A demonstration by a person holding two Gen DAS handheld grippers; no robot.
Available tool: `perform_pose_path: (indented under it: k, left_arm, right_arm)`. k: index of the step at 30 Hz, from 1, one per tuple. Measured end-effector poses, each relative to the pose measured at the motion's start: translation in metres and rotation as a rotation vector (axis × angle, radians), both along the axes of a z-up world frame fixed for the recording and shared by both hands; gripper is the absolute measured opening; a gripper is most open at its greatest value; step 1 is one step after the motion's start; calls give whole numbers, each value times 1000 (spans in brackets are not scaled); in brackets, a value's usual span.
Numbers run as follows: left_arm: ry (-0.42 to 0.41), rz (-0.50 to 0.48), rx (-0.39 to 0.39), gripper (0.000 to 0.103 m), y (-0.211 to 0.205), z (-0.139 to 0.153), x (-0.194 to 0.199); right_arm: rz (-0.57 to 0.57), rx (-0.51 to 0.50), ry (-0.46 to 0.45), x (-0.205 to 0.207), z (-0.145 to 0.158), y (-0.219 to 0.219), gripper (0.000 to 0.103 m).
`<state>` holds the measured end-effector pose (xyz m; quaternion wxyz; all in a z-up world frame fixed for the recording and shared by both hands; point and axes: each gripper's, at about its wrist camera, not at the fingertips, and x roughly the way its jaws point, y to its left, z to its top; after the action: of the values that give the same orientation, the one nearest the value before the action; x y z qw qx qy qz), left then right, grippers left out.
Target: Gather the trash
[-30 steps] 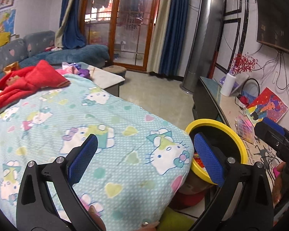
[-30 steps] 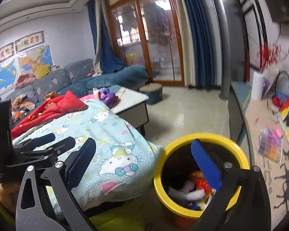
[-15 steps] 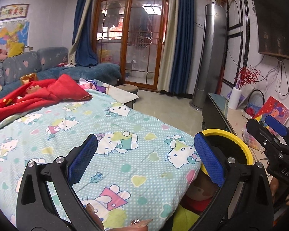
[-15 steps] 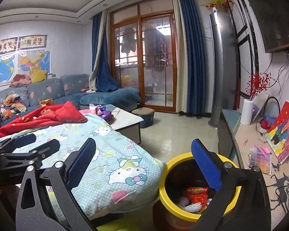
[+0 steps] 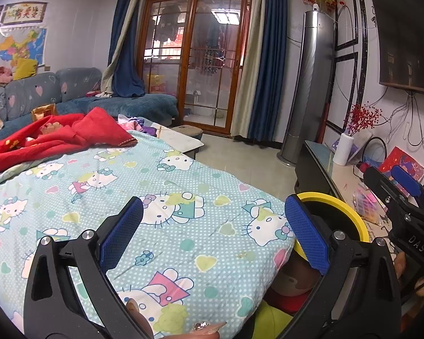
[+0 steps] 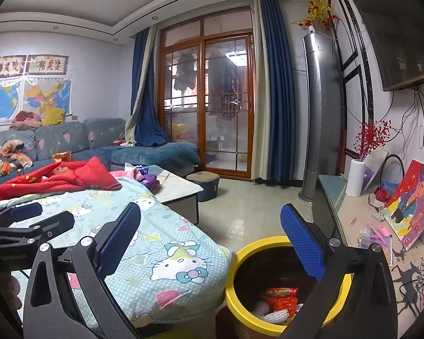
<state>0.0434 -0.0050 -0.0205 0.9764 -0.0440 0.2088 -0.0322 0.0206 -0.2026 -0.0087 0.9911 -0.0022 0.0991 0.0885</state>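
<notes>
Both claws are spread wide and hold nothing. Going left to right: the left gripper hangs over the quilt, with the yellow-rimmed bin off beyond its right finger; the right gripper is nearer, the bin just below-right, wrappers already inside.

Left gripper is holding level, jaws spread wide, blue pads empty. Right gripper is doing the same, jaws wide apart, nothing between its pads. Each is showing in the other's view: right gripper at the right edge of the left view, left gripper at the left edge of the right view. Fingertips are peeking in at the bottom edge.
</notes>
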Motion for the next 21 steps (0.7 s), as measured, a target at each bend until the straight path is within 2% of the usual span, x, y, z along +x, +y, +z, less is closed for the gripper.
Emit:
perform_pose_path:
  k: [21]
  left_arm:
    - [-3,-2,2,92,-1,0,0]
  right_arm:
    - [-5,5,3,0,-1,0,97]
